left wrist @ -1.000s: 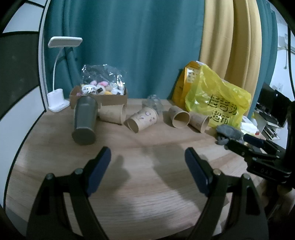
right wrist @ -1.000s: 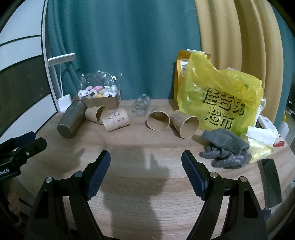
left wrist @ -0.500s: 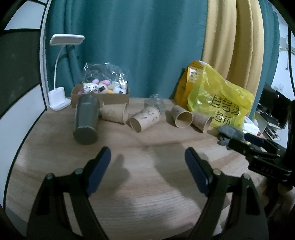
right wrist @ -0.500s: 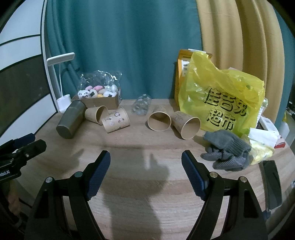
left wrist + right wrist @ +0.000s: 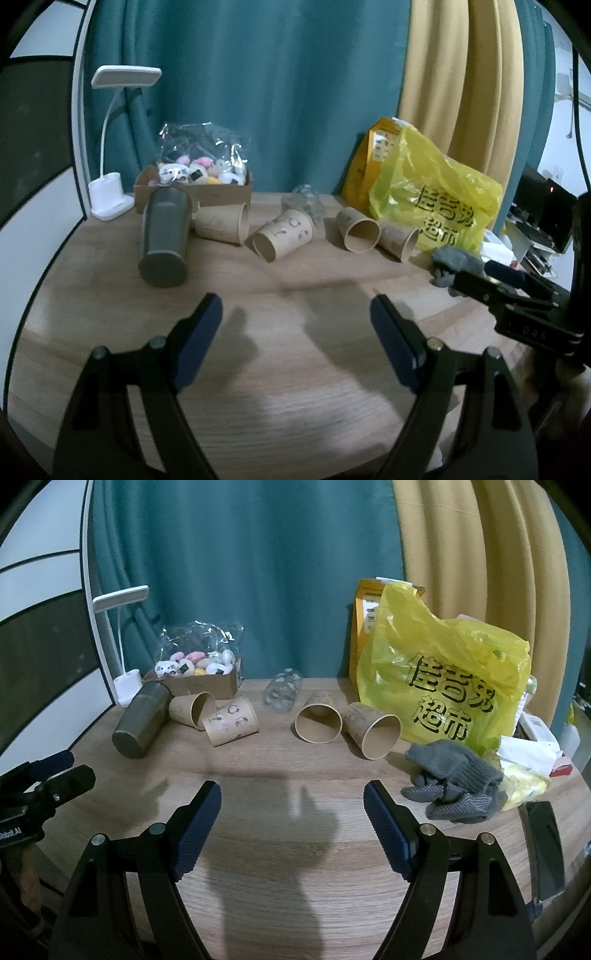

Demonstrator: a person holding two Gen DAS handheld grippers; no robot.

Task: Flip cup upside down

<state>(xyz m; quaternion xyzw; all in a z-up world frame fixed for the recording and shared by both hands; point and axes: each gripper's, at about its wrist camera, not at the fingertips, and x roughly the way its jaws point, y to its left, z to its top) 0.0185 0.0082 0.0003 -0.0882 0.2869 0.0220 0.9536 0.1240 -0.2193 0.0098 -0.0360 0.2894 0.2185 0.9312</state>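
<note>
Several brown paper cups lie on their sides on the wooden table: a plain one (image 5: 221, 223), a patterned one (image 5: 282, 239), and two more (image 5: 360, 229) (image 5: 399, 239) by the yellow bag. They also show in the right wrist view: (image 5: 192, 709), (image 5: 231, 725), (image 5: 318, 723), (image 5: 373, 729). A dark grey tumbler (image 5: 164, 236) (image 5: 142, 720) lies on its side at the left. My left gripper (image 5: 297, 325) is open and empty, well short of the cups. My right gripper (image 5: 291, 808) is open and empty too.
A yellow plastic bag (image 5: 443, 686) and grey gloves (image 5: 456, 782) sit at the right. A cardboard box of toys (image 5: 195, 674), a white desk lamp (image 5: 110, 199) and a clear crumpled bottle (image 5: 282, 690) stand at the back. A dark phone (image 5: 546, 849) lies near the right edge.
The left wrist view has shifted slightly, with the cups sitting a little further right and lower. The right gripper has barely moved. Both stay open.
</note>
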